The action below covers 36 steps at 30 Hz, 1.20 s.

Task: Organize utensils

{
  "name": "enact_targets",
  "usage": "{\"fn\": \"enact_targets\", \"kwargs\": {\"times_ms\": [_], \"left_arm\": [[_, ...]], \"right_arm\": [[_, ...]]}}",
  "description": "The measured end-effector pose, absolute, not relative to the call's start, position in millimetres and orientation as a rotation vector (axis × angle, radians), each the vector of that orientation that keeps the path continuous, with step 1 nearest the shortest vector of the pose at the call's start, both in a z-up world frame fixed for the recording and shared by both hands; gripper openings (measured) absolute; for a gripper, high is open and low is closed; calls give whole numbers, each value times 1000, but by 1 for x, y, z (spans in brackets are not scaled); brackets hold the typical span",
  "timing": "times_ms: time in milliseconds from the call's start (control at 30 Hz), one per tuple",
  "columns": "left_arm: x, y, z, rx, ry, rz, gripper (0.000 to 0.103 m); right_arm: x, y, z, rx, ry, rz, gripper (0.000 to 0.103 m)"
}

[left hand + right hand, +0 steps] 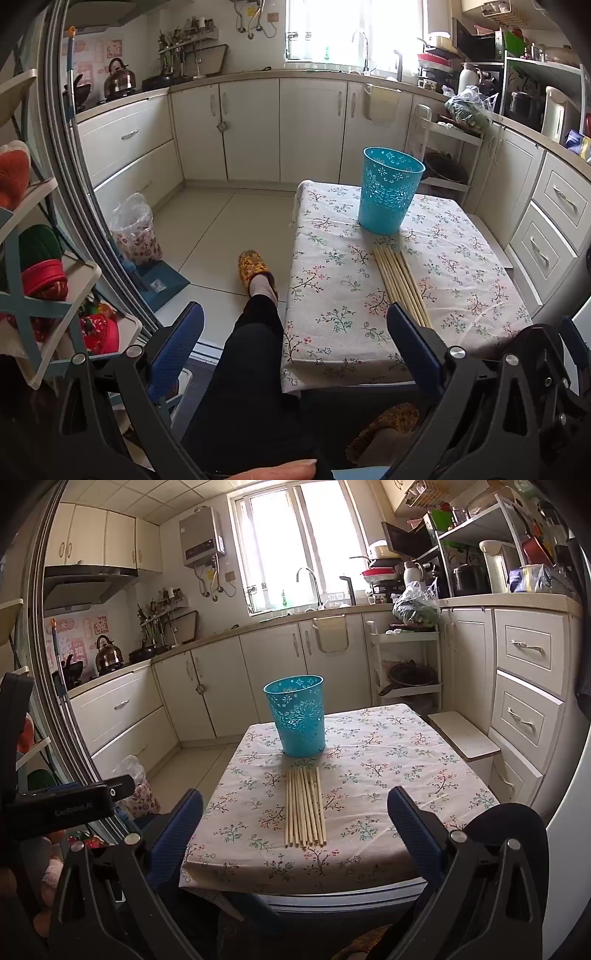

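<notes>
Several pale wooden chopsticks [305, 807] lie side by side on the floral tablecloth [388, 775], their ends toward me. Just behind them a teal perforated holder cup [297, 716] stands upright. In the left wrist view the chopsticks [400, 282] and cup [389, 190] sit to the right of centre. My right gripper [295, 812] hovers open in front of the table's near edge, the chopsticks framed between its blue fingers [413, 823]. My left gripper [295, 332] is open too, held left of the table over a person's leg, nothing between its fingers.
A person's dark-trousered leg [255, 354] and patterned slipper [255, 269] extend beside the table. A shoe rack [40, 280] stands at the left, a bagged bin [135, 232] on the floor. White cabinets [229, 686] ring the room; a small stool [461, 734] stands right of the table.
</notes>
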<state>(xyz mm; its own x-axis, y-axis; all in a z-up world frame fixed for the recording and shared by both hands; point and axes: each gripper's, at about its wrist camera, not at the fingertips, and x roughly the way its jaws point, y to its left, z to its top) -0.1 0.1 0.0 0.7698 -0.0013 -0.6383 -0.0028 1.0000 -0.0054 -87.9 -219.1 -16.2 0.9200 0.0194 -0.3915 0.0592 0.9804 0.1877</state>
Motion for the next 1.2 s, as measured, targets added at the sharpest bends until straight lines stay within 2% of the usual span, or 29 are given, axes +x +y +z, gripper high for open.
{"fn": "enact_targets", "kwargs": {"times_ms": [1200], "left_arm": [[-4, -12, -3, -24, 742, -101, 95]], "right_arm": [[-83, -232, -17, 242, 411, -11, 96]]}}
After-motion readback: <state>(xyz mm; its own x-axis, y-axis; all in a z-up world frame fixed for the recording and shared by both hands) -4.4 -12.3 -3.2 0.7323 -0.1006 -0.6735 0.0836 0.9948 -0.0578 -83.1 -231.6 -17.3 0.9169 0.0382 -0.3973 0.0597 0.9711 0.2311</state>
